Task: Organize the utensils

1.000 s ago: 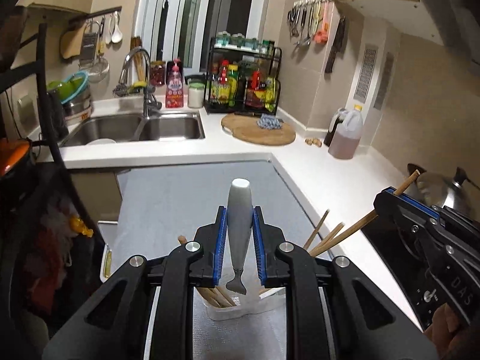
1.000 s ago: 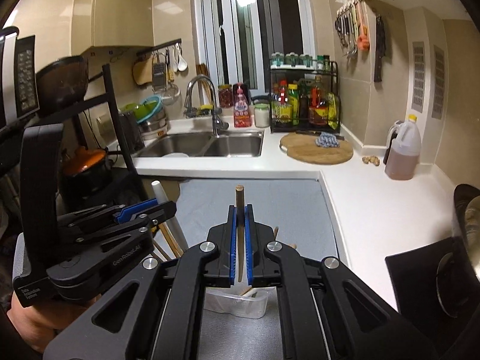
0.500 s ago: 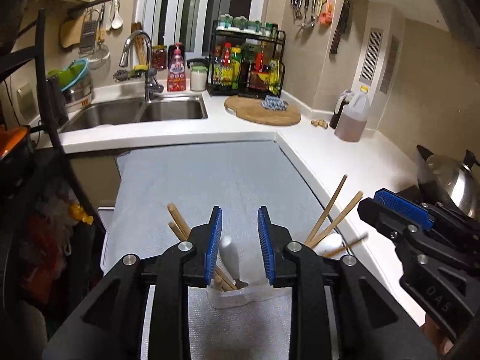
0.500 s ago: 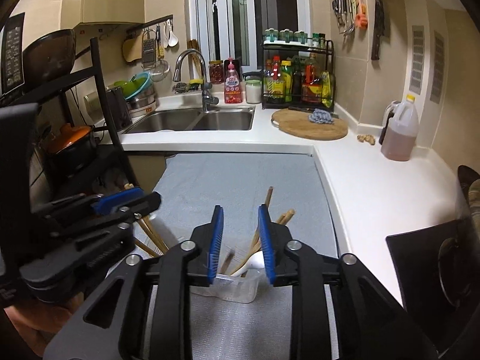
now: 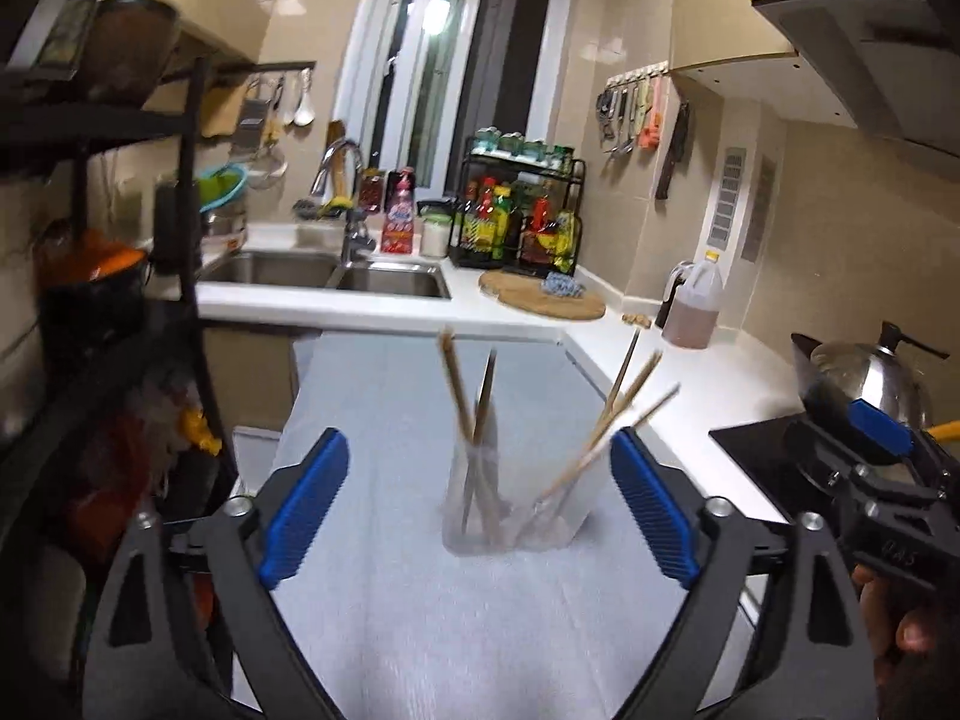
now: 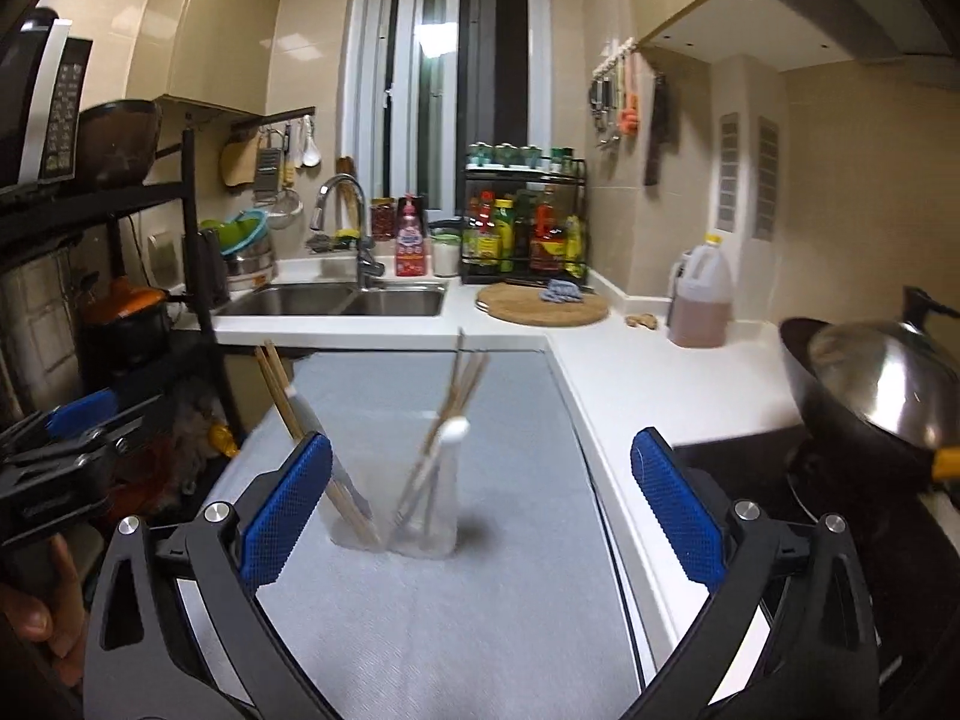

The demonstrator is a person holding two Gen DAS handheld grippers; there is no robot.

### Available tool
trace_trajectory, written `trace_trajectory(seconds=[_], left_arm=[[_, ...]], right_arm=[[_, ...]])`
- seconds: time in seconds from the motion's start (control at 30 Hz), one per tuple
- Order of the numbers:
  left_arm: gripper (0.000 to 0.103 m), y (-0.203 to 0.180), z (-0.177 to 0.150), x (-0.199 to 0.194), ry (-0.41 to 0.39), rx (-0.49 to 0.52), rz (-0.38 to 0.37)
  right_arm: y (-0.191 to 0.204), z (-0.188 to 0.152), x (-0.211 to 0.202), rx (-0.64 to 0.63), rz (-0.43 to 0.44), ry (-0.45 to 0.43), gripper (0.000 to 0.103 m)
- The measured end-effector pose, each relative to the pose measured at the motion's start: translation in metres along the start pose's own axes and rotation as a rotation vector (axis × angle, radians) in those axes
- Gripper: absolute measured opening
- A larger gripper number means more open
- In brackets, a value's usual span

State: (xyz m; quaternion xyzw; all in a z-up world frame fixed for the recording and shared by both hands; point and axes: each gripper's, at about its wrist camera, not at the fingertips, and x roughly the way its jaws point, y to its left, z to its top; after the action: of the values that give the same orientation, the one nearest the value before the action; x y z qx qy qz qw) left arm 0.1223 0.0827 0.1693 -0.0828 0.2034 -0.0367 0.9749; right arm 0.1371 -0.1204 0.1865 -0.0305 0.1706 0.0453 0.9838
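Observation:
A clear two-compartment holder point(image 6: 393, 519) stands on the grey mat point(image 6: 456, 618). Its left compartment holds wooden chopsticks point(image 6: 279, 387) and a pale blurred handle. Its right compartment holds more chopsticks point(image 6: 462, 384) and a white spoon point(image 6: 453, 432). In the left wrist view the holder point(image 5: 510, 516) is motion-blurred, with chopsticks point(image 5: 459, 390) fanning out of it. My left gripper point(image 5: 477, 444) and my right gripper point(image 6: 480, 444) hang just short of the holder. The jaws of both are opening wide, with nothing between the pads. Each gripper also shows in the other's view, the right gripper point(image 5: 870, 438) and the left gripper point(image 6: 78, 423).
A double sink point(image 6: 336, 303) and tap lie at the back, with a round wooden board point(image 6: 543, 306) and a condiment rack point(image 6: 525, 228) beside them. An oil jug point(image 6: 699, 294) and a lidded wok point(image 6: 876, 384) stand to the right. A black shelf rack point(image 6: 192, 228) borders the left.
My left gripper let go of the white-handled utensil and my right gripper of a chopstick; both now stand in the holder. Both grippers opened wide and drew back from it.

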Motion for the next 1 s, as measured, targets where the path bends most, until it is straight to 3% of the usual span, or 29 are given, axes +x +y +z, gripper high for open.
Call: trace_trajectory(seconds=[0.13, 0.23, 0.53, 1.0], left_arm=[[0.096, -0.002, -0.050, 0.011, 0.016, 0.015, 0.099], [0.096, -0.003, -0.067, 0.025, 0.053, 0.015, 0.127], [0.096, 0.005, -0.086, 0.043, 0.107, 0.000, 0.151], [0.096, 0.000, -0.093, 0.037, 0.094, 0.018, 0.164]], right_arm=[[-0.005, -0.040, 0.003, 0.000, -0.022, -0.023, 0.098], [-0.008, -0.062, 0.019, -0.002, -0.018, 0.007, 0.098], [-0.021, -0.085, 0.040, 0.045, -0.020, 0.034, 0.098], [-0.019, -0.093, 0.039, 0.015, -0.026, 0.022, 0.098]])
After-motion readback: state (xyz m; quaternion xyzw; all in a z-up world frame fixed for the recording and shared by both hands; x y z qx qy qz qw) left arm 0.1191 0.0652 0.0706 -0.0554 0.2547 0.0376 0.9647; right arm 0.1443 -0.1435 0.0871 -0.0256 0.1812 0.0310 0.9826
